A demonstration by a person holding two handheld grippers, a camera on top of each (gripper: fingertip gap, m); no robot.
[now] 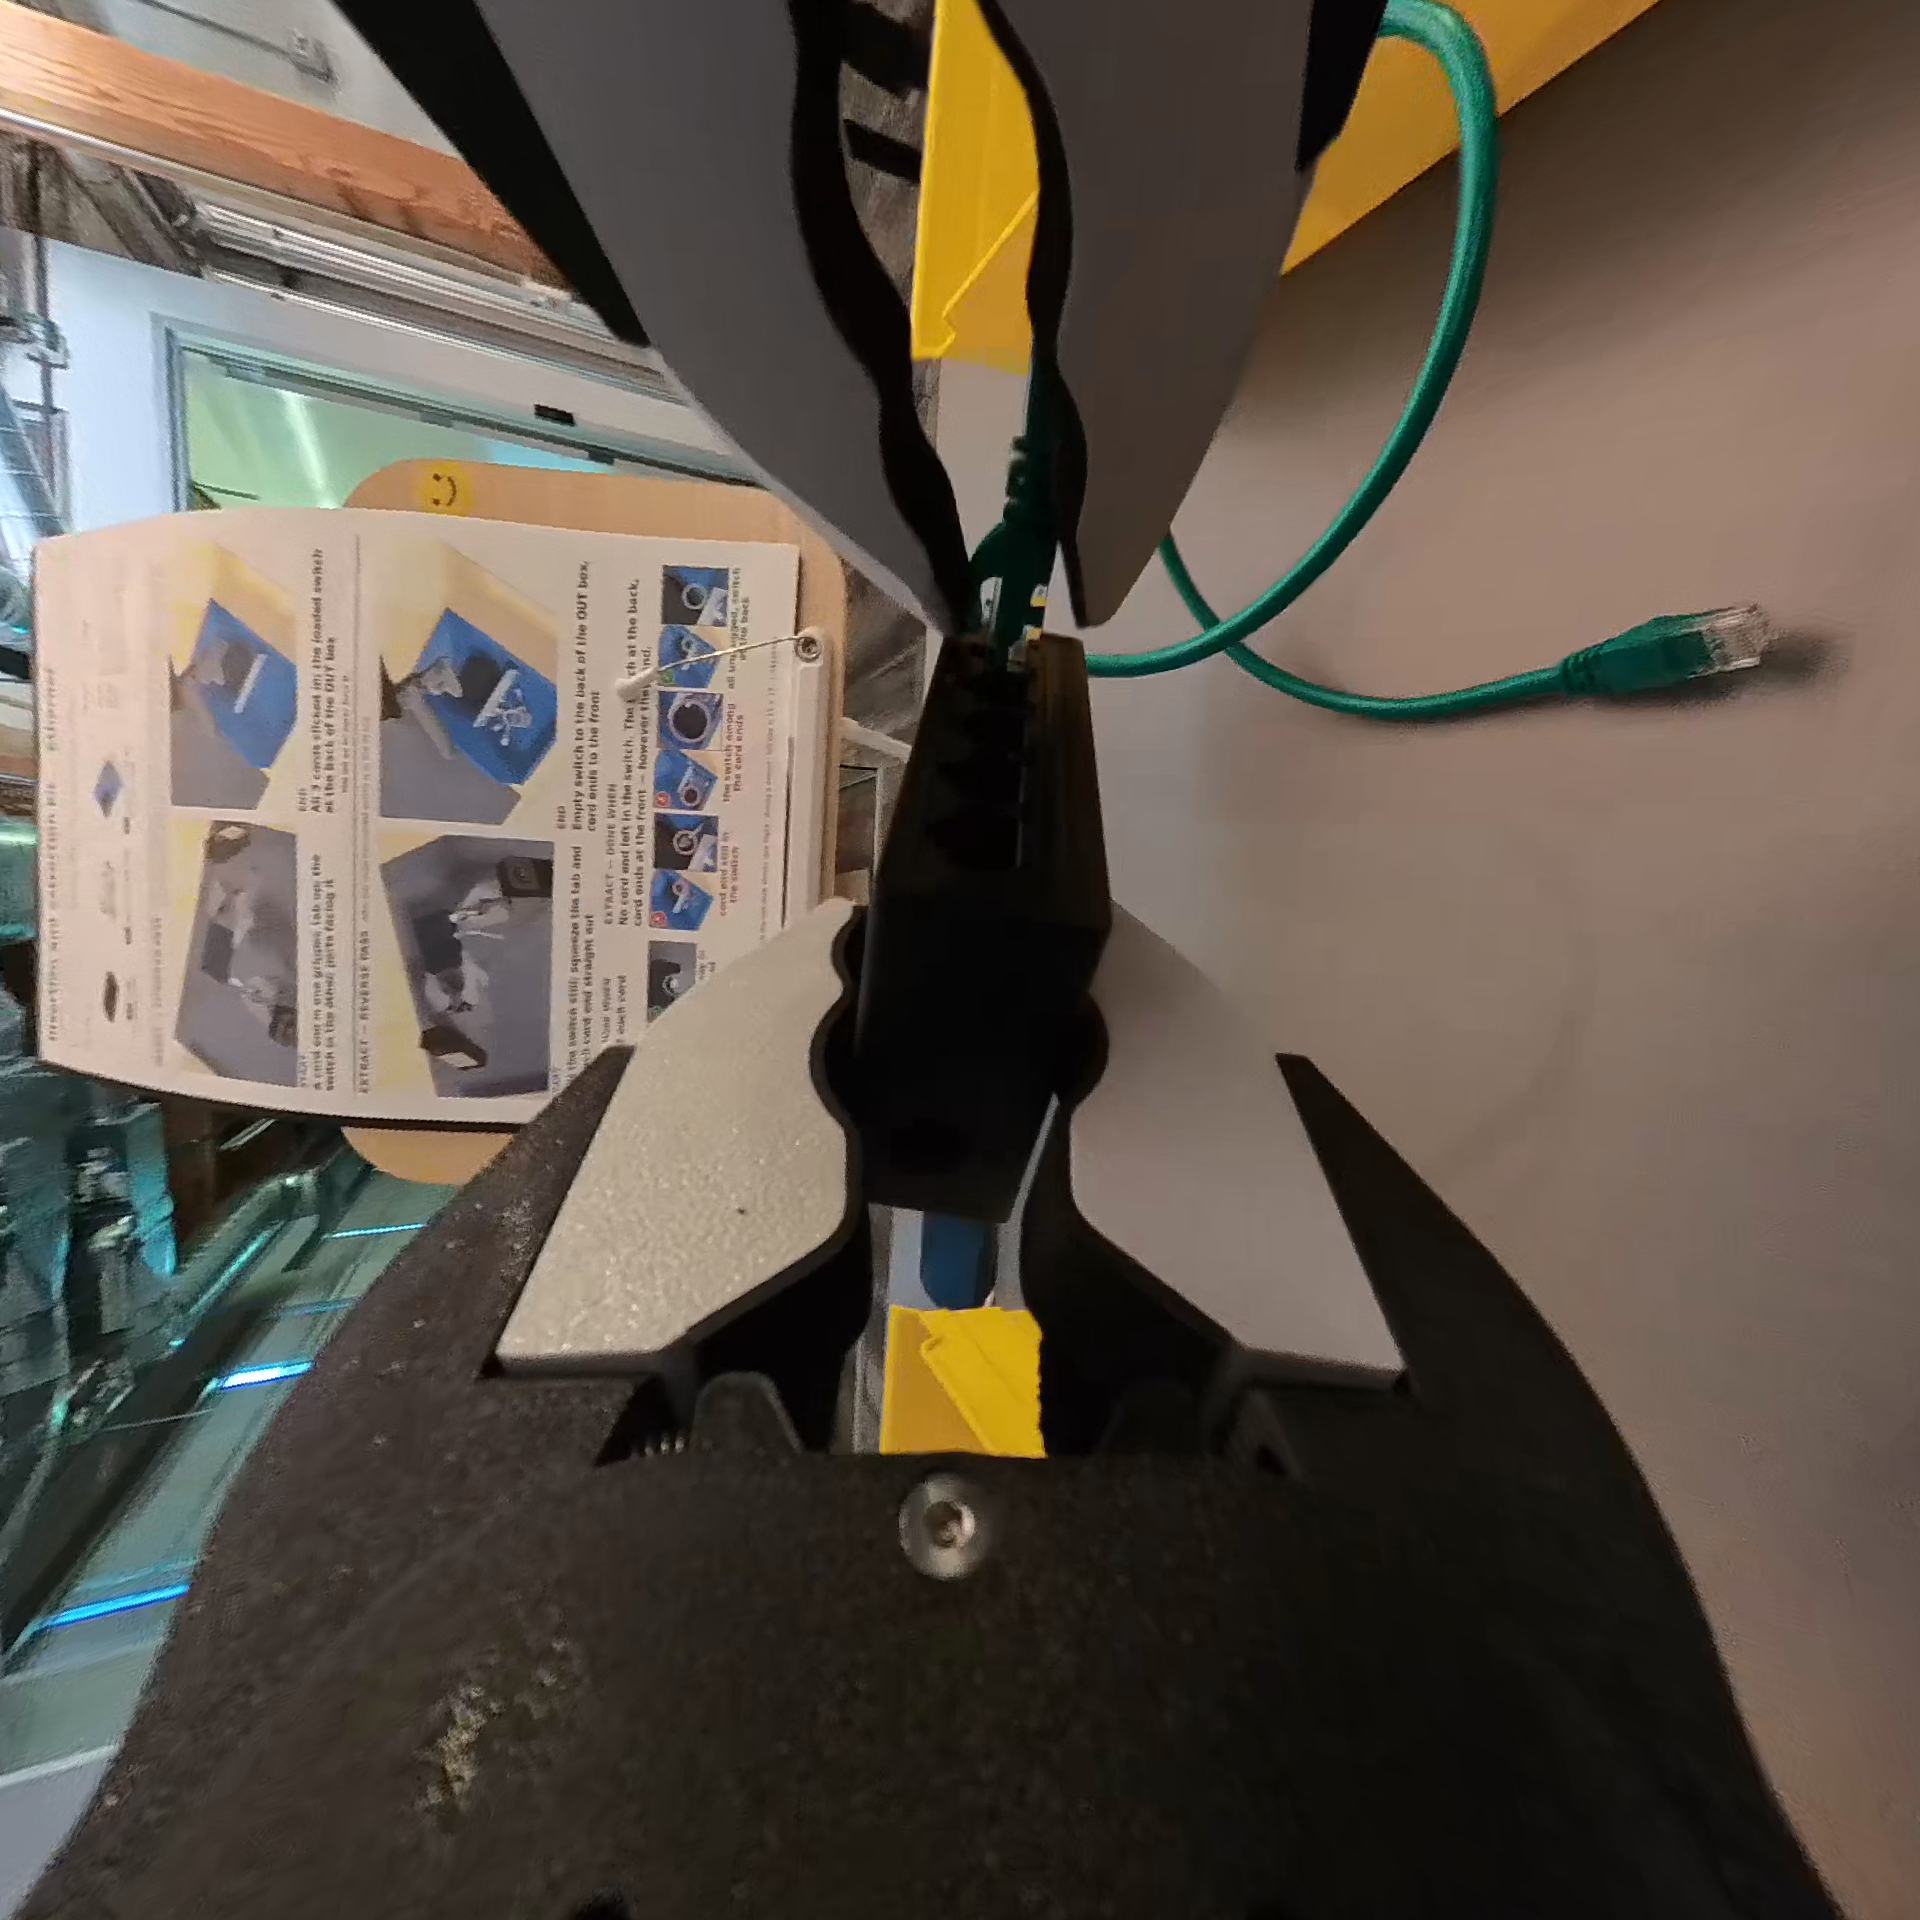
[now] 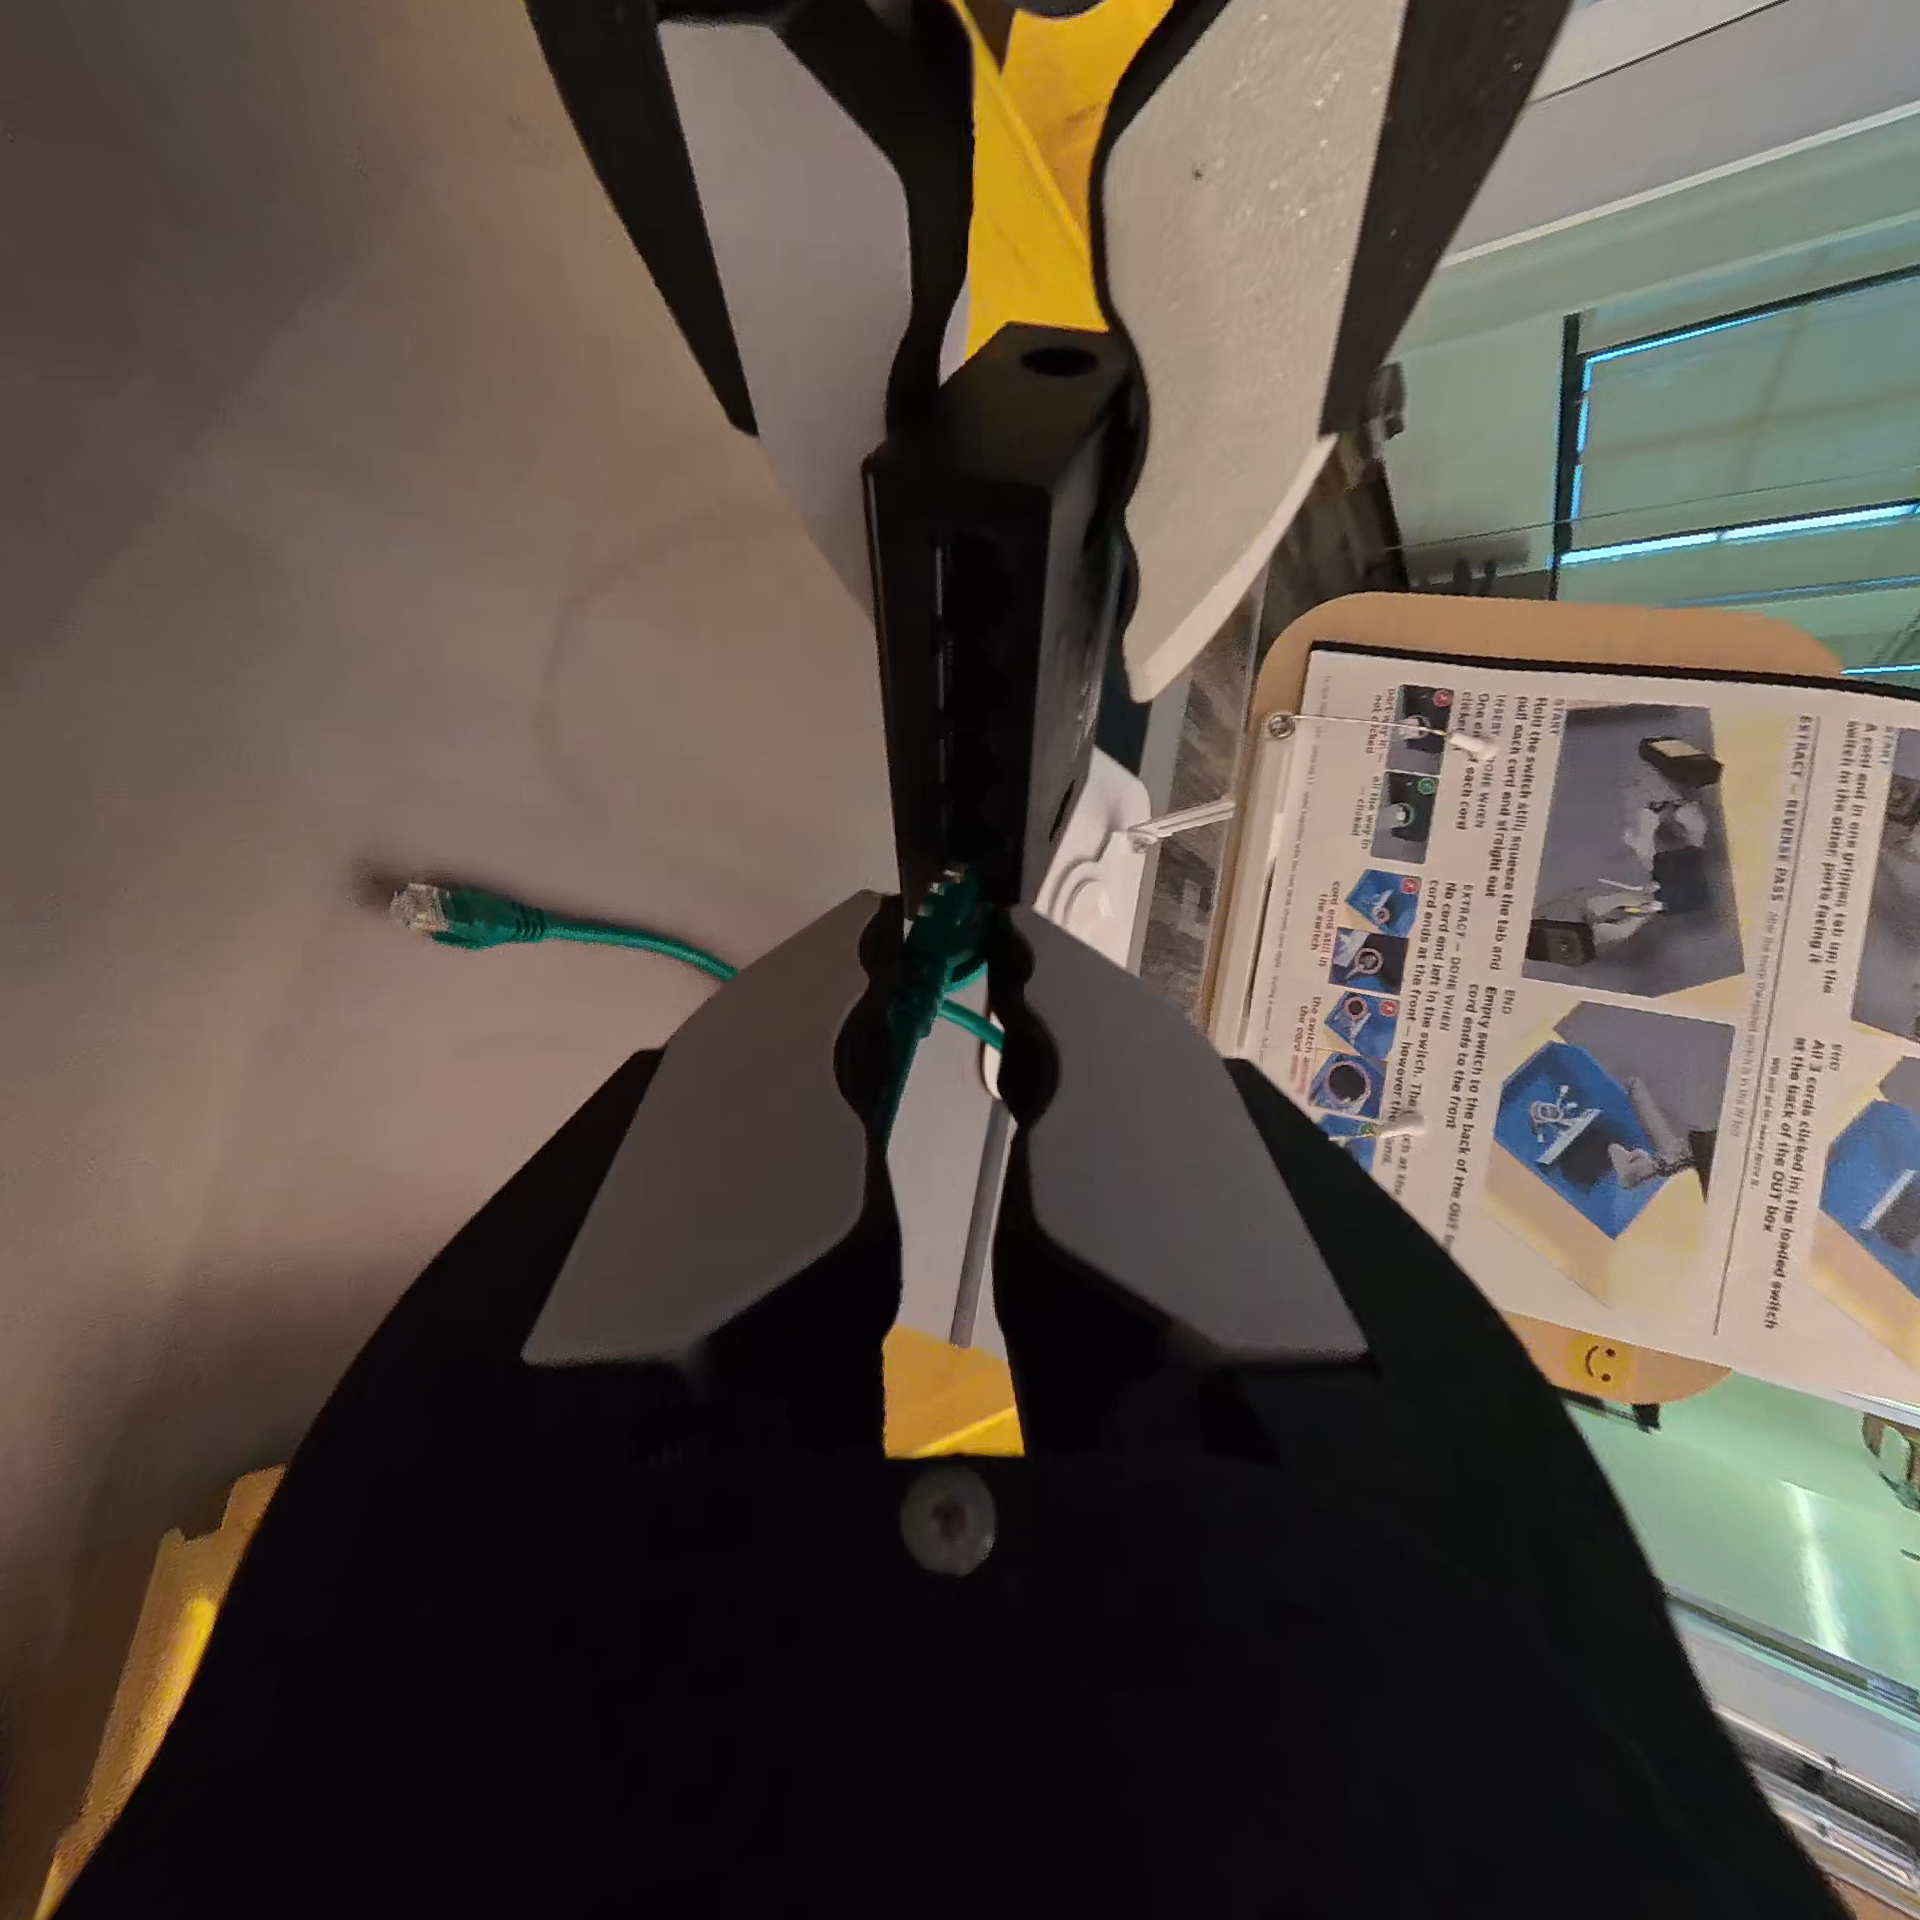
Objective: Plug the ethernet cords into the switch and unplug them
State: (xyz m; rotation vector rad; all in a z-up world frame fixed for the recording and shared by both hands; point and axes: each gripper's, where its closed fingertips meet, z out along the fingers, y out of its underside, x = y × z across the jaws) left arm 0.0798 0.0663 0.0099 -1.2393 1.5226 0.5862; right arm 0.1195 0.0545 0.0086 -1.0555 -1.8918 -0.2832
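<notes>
Left gripper is clamped on the black switch, held clear of the grey table; right gripper is closed on the green ethernet cord at its plug, which sits at the switch's end port; the cord's free plug lies on the table; an instruction sheet stands beside; a yellow box lies behind.

Hidden and cut off
The plug's seat in the switch is too dark to read; the green cord leaves the frame's top edge.
</notes>
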